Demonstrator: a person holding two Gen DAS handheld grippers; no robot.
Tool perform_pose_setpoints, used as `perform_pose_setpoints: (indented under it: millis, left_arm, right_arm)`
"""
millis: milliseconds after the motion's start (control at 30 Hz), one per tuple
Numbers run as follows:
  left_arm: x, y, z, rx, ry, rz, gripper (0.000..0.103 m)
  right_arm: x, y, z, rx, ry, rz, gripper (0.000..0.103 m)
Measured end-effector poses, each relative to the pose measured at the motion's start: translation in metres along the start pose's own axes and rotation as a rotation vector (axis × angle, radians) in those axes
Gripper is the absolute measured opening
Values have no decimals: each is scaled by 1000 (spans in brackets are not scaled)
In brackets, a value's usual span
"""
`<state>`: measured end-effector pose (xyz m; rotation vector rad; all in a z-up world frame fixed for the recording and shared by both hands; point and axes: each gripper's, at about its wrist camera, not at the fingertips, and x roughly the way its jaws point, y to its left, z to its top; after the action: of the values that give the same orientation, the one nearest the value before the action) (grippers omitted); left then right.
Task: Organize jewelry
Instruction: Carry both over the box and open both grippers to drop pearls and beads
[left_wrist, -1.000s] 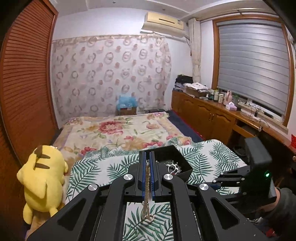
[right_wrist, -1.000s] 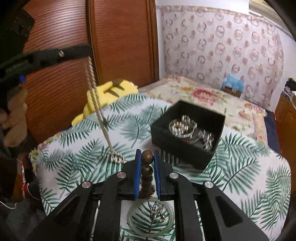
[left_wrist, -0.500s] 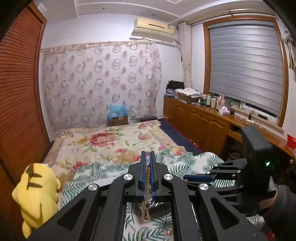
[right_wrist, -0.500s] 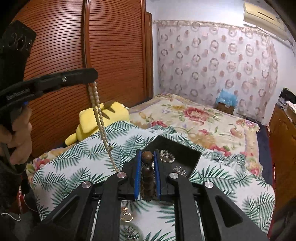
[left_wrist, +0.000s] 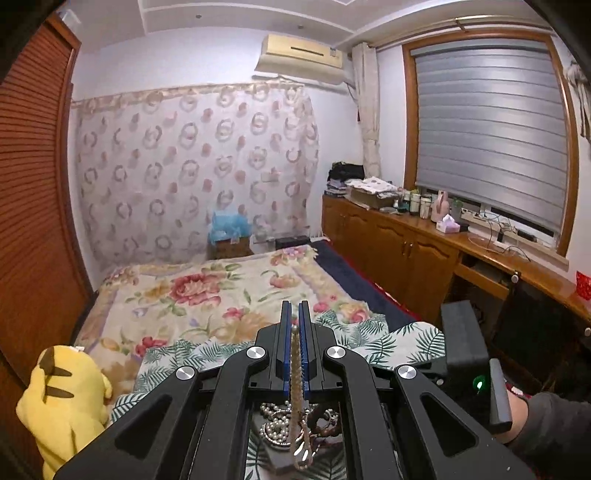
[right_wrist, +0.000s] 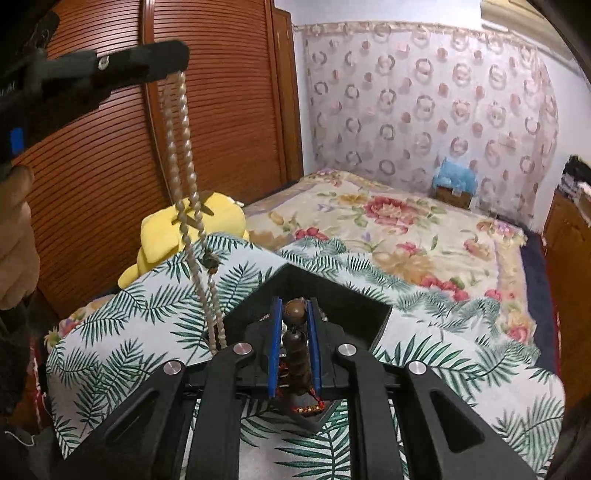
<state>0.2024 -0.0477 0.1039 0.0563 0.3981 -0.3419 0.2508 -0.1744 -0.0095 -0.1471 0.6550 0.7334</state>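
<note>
– What have you got?
– My left gripper is clamped on a long pearl-bead necklace; my right gripper is pinched on a dark wooden bead bracelet, both hanging above the black square jewelry box.
– Next?
– Lower slowly (the strand looks swingy), letting the pearls coil inside before I release

The left wrist view looks along its tool down the bed toward the curtain, window at right. The right wrist view sits close above the box, facing the wardrobe and the same curtain. Both share the bed, the plush and the leaf cloth.
</note>
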Motion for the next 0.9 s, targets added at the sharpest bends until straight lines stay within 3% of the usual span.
perform_pose_setpoints:
  millis: [400, 900]
  left_arm:
    - [40, 2, 6, 7, 34, -2, 3]
    - [81, 18, -16, -4, 95, 6, 3]
  right_arm:
    - [11, -12, -14, 28, 15, 11, 16]
    - [-5, -7, -39, 42, 44, -5, 16]
